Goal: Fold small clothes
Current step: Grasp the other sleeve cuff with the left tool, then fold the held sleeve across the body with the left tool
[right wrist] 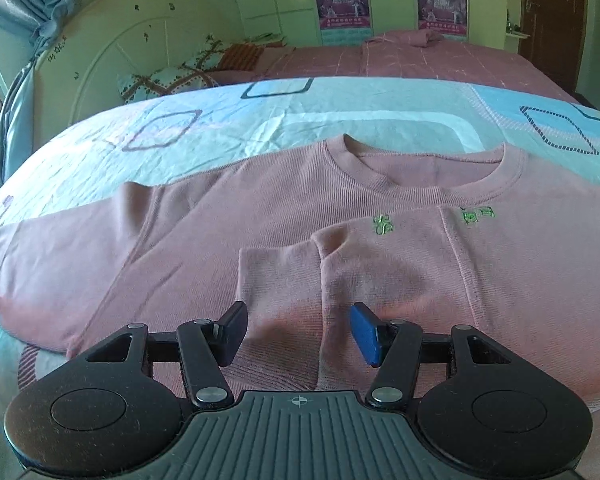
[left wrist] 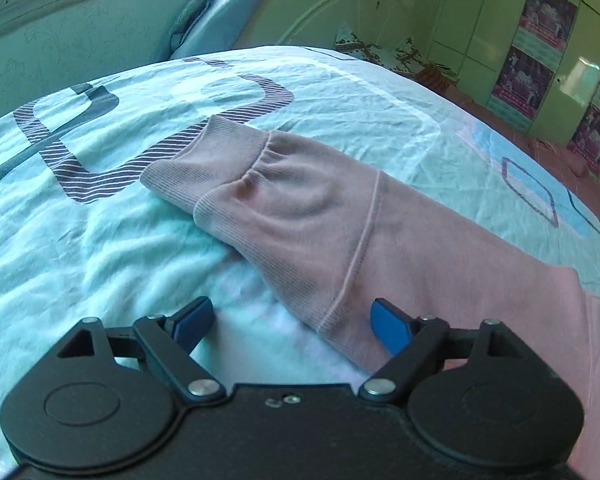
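A pink sweatshirt (right wrist: 204,216) lies flat, front up, on the light blue bedsheet (right wrist: 340,120); its round collar (right wrist: 432,184) is at the far side. One sleeve is folded across the chest, with its cuff (right wrist: 278,276) just ahead of my right gripper (right wrist: 300,332). That gripper hovers low over the cuff, open, with no cloth pinched. The other sleeve (left wrist: 320,224) stretches out over the sheet and ends in a ribbed cuff (left wrist: 204,156). My left gripper (left wrist: 290,324) stands wide open at that sleeve's near edge, whose hem lies between the fingers, close to the right pad (left wrist: 388,326).
A white headboard (right wrist: 140,40) and a patterned pillow (right wrist: 160,82) are at the bed's head. A blue curtain (left wrist: 220,4) hangs by the window. A second bed with a pink cover (right wrist: 400,60) lies beyond, and green wardrobes (left wrist: 540,60) line the wall.
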Demonstrator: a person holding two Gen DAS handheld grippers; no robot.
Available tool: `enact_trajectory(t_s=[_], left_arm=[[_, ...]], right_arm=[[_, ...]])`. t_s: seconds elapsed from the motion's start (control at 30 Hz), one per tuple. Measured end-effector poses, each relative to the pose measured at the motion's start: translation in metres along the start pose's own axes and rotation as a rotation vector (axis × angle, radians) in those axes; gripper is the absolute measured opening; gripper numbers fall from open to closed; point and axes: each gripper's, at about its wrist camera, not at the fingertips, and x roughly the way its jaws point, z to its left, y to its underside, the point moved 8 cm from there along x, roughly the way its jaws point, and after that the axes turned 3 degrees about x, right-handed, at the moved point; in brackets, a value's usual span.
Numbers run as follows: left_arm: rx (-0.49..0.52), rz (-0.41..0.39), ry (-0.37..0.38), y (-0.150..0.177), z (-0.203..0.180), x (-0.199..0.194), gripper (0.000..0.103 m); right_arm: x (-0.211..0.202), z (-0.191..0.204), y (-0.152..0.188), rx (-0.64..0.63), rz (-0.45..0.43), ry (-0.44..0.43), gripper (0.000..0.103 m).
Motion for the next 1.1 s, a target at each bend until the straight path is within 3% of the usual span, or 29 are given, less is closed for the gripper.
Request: enact_trajectory(t_s=[0.1,0.2,0.27,0.33,0.43,0.57,0.63,0.7,0.9,1.1], left_arm=[[-0.047,-0.025,0.02,-0.012,0.007,0.01,0.084],[-0.072,-0.057,0.028,-0.021,0.011,0.016,0.074],[-0.088,-0.083,0.031,-0.026,0.014,0.018,0.056],[-0.107,-0.1,0.039,-0.03,0.018,0.02,0.029],[-0.121,-0.112,0.067,-0.032,0.019,0.02,0.005],[-0.078,-0.161,0.115,-0.037,0.001,0.003,0.004],[-0.034,-0.195,0.162,-0.042,-0.018,-0.013,0.004],[0.02,-0.222,0.222,-0.045,-0.046,-0.032,0.004],[0.217,-0.248,0.473,-0.024,-0.165,-0.092,0.004],[0.418,-0.186,0.698,0.041,-0.291,-0.125,0.004]], right_arm=[[-0.002,-0.004,0.0,0.019,-0.012,0.003,0.057],[0.002,-0.005,0.002,0.006,-0.003,0.016,0.057],[0.0,-0.006,-0.001,0.019,-0.021,0.01,0.057],[-0.003,-0.007,-0.003,0.032,-0.04,0.013,0.057],[0.004,-0.008,0.002,0.019,-0.005,0.025,0.057],[0.004,-0.007,0.002,0.008,-0.006,0.022,0.057],[-0.007,-0.01,-0.003,0.067,-0.047,-0.023,0.057],[-0.008,-0.011,-0.003,0.051,-0.045,-0.006,0.057],[-0.026,-0.027,-0.003,0.111,-0.062,-0.028,0.057],[-0.057,-0.062,-0.004,0.148,-0.112,-0.009,0.057]])
